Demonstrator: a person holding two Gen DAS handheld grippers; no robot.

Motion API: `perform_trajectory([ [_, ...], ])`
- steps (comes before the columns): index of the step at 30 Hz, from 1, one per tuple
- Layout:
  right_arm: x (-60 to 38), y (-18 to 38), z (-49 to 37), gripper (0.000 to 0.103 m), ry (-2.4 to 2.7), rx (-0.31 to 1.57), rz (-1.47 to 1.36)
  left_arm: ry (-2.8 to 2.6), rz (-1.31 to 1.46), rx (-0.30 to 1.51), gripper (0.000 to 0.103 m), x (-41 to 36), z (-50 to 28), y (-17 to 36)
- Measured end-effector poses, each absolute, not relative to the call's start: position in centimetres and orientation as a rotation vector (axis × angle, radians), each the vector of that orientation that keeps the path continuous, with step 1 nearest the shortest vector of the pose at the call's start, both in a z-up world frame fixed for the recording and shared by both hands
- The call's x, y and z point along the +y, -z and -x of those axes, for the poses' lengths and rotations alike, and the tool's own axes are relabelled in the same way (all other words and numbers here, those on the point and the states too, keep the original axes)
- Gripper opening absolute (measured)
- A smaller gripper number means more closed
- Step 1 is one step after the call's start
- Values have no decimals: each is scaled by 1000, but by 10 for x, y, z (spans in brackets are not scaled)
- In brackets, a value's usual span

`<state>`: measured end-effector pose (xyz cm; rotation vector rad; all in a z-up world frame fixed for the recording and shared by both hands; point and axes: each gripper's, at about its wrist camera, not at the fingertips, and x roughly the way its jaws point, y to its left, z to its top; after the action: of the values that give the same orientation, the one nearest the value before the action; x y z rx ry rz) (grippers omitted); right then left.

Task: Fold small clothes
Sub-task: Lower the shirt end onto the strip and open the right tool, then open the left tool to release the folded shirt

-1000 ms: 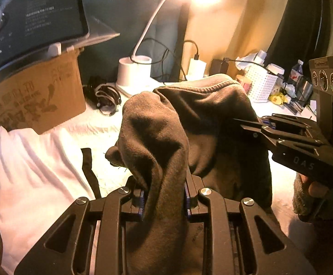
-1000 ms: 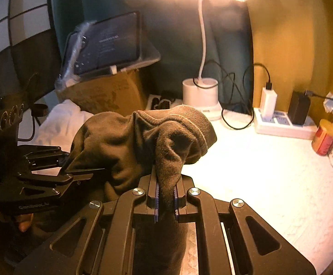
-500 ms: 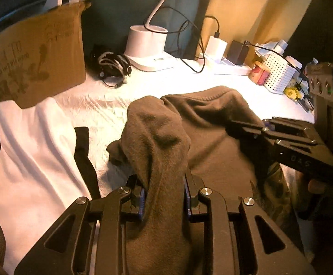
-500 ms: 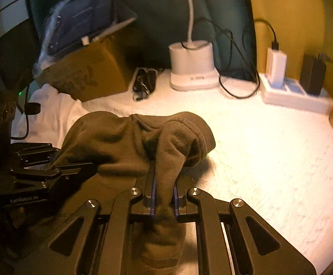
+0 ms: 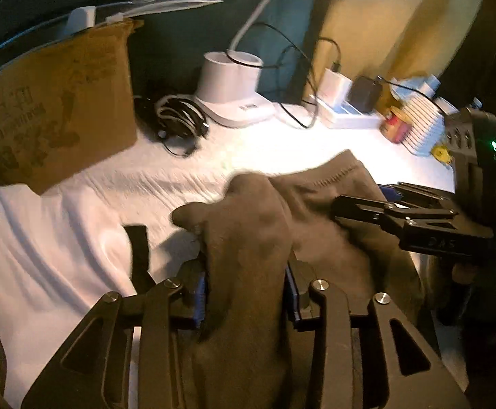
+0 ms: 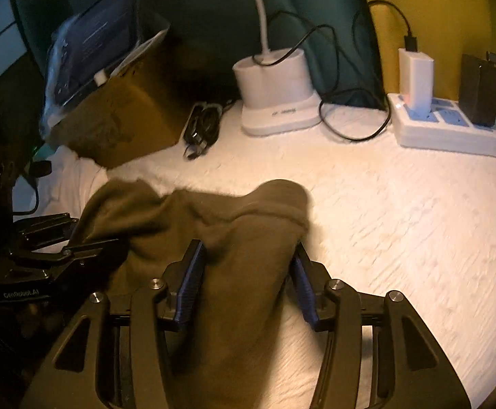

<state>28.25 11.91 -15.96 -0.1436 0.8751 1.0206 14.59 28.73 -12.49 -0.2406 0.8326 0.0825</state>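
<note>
One olive-brown garment (image 6: pixel 214 238) is lying on the white table cover (image 6: pixel 401 221), passing between both grippers. The right gripper (image 6: pixel 246 279) is opening wide; the left gripper (image 5: pixel 246 289) is opening, pads touching cloth.

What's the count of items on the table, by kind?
Garments: 2, brown garment, white garment
Cardboard box: 1
Lamp base: 1
Power strip: 1
Plugged adapters: 2, white, black
Cable bundle: 1
Total: 8
</note>
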Motion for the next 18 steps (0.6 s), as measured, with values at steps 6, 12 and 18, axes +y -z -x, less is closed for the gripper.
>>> perform_trajectory([
  [6,116,165,-299,53,-927,900,161,-153,205,817,39,303,-158,126],
  [12,110,164,-301,54,-846,876,212,-237,186,811,40,312,-158,125],
  [18,106,161,-296,57,-803,845,242,-315,231,778,40,334,-141,109],
])
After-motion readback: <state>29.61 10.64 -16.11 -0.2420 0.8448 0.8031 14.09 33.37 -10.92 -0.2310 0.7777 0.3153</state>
